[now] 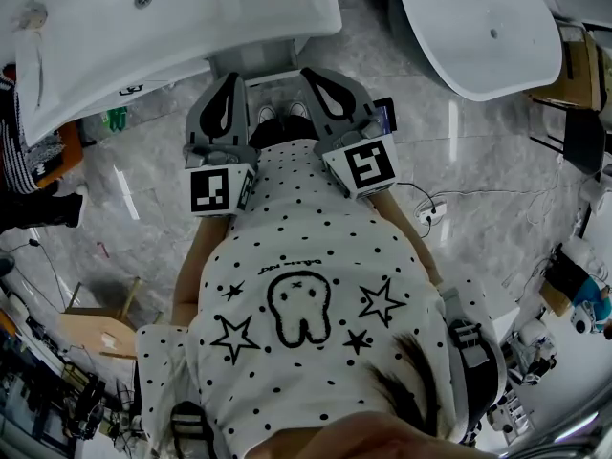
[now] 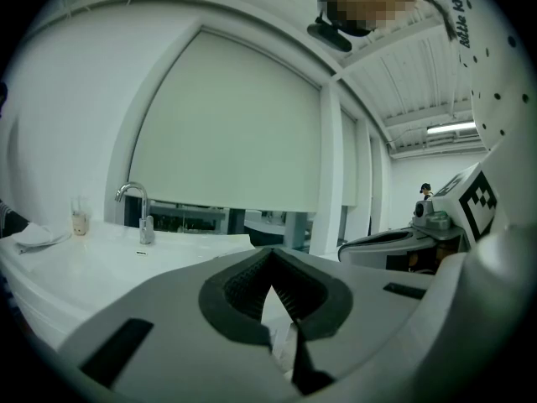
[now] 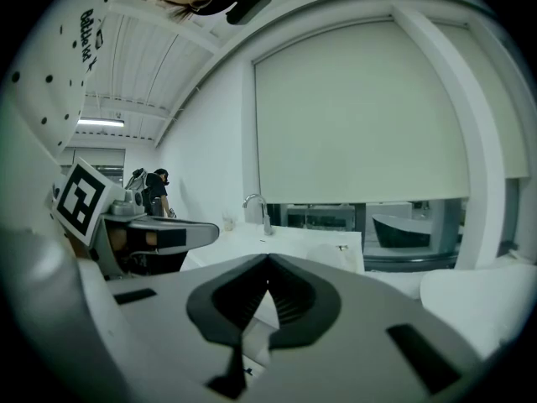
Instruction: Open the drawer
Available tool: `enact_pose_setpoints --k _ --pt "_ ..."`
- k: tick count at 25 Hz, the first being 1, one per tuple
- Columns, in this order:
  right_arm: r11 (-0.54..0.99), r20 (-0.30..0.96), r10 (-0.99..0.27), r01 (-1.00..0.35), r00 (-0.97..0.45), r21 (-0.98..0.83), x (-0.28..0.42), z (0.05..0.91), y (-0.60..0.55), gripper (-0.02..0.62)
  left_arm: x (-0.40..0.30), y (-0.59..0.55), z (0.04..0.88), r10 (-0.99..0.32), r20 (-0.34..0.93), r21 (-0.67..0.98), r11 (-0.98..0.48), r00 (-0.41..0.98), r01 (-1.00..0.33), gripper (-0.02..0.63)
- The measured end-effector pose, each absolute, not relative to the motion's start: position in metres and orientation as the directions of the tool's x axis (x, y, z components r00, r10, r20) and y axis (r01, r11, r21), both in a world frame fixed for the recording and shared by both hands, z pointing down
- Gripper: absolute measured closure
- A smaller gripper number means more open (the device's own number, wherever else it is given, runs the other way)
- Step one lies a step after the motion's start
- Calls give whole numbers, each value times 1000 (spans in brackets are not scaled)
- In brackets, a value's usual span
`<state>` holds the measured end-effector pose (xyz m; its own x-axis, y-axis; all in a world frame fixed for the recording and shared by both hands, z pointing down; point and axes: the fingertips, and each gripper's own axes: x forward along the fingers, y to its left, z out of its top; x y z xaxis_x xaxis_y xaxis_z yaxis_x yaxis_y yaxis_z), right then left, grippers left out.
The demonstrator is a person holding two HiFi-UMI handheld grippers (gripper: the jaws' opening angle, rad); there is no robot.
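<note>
You hold the left gripper (image 1: 234, 79) and the right gripper (image 1: 311, 75) side by side. Both have their jaws squeezed together with nothing inside, and both point at the white sink counter (image 1: 143, 36).

Glossy white basin (image 1: 191, 27), polished marble-look floor (image 1: 153, 180); chrome metal tap (image 2: 146, 225) — left tool (image 2: 270, 260) matt grey plastic

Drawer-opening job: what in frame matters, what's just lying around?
Job:
- left hand-held gripper, shut, empty
- right hand-held gripper, shut, empty
- drawer: can't be made out in any view

Lying about:
- tap on the counter
- white tub
- power strip on the floor
</note>
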<state>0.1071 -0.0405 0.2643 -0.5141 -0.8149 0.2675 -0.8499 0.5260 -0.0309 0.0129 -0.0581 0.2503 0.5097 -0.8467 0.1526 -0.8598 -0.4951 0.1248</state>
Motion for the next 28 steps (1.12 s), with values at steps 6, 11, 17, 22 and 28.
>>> enact_pose_setpoints --k 6,11,17,22,28 --pt "526 274 -812 -850 -516 -41 107 269 -46 581 10 -63 255 -851 161 134 -483 500 -865 603" --pt "528 279 -809 -848 -518 -43 107 270 -57 581 11 -75 255 -850 165 136 -482 500 -865 603" --pt "536 286 -803 -843 -523 -39 105 270 -74 581 9 -93 256 -851 168 147 -477 497 -867 603" --pt "535 292 -803 -844 -519 -30 107 266 -85 581 14 -106 254 -843 170 161 -487 510 -858 603" --pt "521 298 -811 -853 -503 -24 112 267 -94 581 22 -117 257 -825 185 159 -512 535 -844 603"
